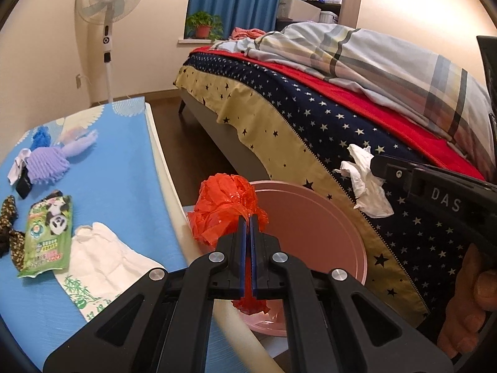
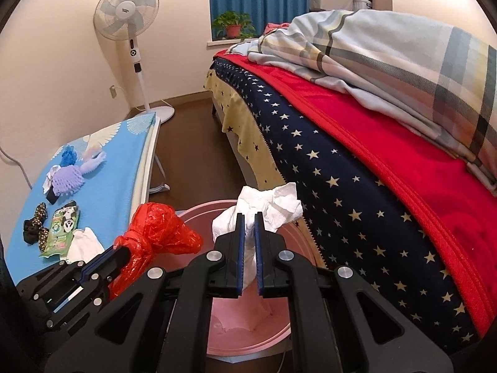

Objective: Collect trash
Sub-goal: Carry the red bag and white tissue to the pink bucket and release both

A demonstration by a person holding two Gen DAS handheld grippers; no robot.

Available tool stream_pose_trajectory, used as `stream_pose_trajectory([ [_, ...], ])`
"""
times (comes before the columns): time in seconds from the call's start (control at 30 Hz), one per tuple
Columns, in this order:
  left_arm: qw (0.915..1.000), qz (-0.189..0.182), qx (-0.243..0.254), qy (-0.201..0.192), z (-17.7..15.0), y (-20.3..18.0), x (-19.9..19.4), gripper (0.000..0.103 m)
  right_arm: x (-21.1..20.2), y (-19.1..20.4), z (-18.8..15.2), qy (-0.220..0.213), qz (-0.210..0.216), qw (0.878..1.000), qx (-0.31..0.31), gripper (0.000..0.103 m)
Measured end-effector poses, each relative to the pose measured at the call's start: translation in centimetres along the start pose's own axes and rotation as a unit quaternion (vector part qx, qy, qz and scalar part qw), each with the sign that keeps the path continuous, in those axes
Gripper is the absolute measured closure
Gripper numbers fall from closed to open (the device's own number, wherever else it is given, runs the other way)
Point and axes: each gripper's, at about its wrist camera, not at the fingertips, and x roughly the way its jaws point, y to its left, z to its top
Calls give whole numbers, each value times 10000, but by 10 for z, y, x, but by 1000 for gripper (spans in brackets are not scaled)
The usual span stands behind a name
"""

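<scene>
1. The bin [image 2: 248, 335] stands on the floor between the table [image 2: 102, 186] on the left and the bed [image 2: 357, 171] on the right.
2. The plastic bag [image 2: 155, 233] hangs over the bin's left rim, left of the crumpled tissue [image 2: 267, 208].
3. A snack packet [image 1: 49, 230] lies on the table.
4. A fan [image 2: 130, 18] stands behind the table.

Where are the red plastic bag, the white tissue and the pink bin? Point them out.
red plastic bag [image 1: 225, 205], left wrist view, crumpled top
white tissue [image 2: 273, 203], right wrist view, upper folds
pink bin [image 1: 362, 248], left wrist view, right rim
</scene>
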Motion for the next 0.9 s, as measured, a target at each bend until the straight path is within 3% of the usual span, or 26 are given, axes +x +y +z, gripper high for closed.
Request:
stream_pose_trajectory([
  [0.37,9994,-148,-65,321,-6,0,14,101,7,-7,-3,166,-65,9998,102,95],
  [0.47,9991,-161,-104,381,-8,1,17,101,7,-8,-3,180,-85,9997,129,91],
  [0.63,9989,-187,-127,401,-9,3,17,96,5,-8,-3,151,-122,9997,131,71],
  [0.9,9992,-184,-194,293,-6,7,8,95,1,-12,-2,108,-125,9996,217,67],
])
